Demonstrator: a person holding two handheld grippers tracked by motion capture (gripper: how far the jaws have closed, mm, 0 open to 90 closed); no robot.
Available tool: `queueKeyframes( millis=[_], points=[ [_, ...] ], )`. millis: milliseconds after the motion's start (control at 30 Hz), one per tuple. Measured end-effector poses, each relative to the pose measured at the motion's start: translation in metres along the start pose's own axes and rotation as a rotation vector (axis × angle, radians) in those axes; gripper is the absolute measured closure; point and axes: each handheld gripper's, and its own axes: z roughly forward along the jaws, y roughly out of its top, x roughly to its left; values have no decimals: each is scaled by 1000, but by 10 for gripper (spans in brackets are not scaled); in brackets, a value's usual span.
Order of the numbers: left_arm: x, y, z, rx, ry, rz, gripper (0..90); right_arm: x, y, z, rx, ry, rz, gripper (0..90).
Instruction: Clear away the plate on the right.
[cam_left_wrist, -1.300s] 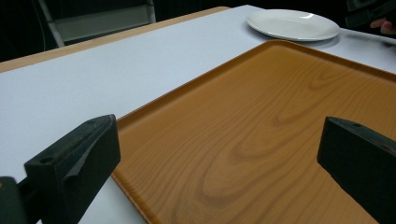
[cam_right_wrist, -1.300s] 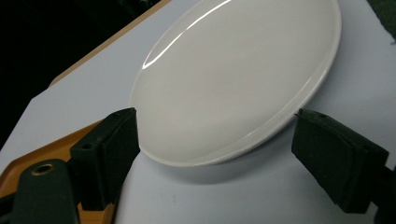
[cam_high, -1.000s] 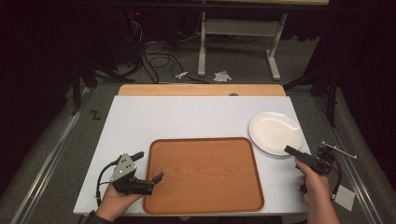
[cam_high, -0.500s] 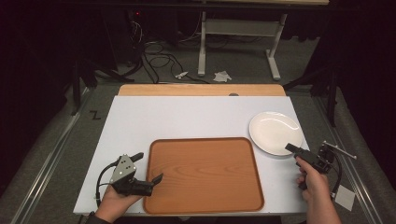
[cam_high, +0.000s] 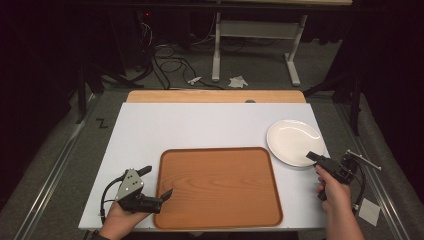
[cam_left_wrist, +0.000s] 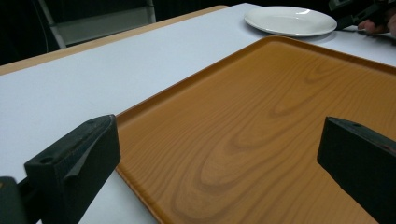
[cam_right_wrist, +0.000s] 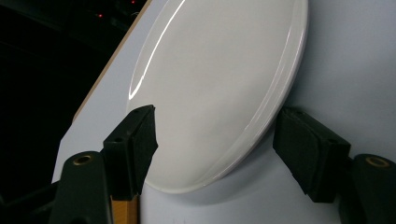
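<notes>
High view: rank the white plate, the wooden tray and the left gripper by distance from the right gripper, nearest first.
1. White plate, just ahead of the right gripper, at the table's right edge.
2. Wooden tray, to its left, mid-table.
3. Left gripper, across the tray at its near-left corner.

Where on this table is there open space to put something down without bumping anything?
The widest bare patch is the white table behind the wooden tray, left of the white plate. The strip left of the tray is partly taken by the left tool. The tray itself holds nothing. It is crowded at the plate's near edge, where the right tool straddles the rim.
</notes>
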Motion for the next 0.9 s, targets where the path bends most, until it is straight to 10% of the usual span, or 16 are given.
queueKeyframes(
  millis=[633, 900],
  points=[
    [-1, -1, -3, 0, 8, 14, 7, 3, 6, 5, 30, -88, -44, 534],
    [-1, -1, -5, -2, 5, 17, 8, 1, 8, 5, 31, -88, 11, 569]
  ],
)
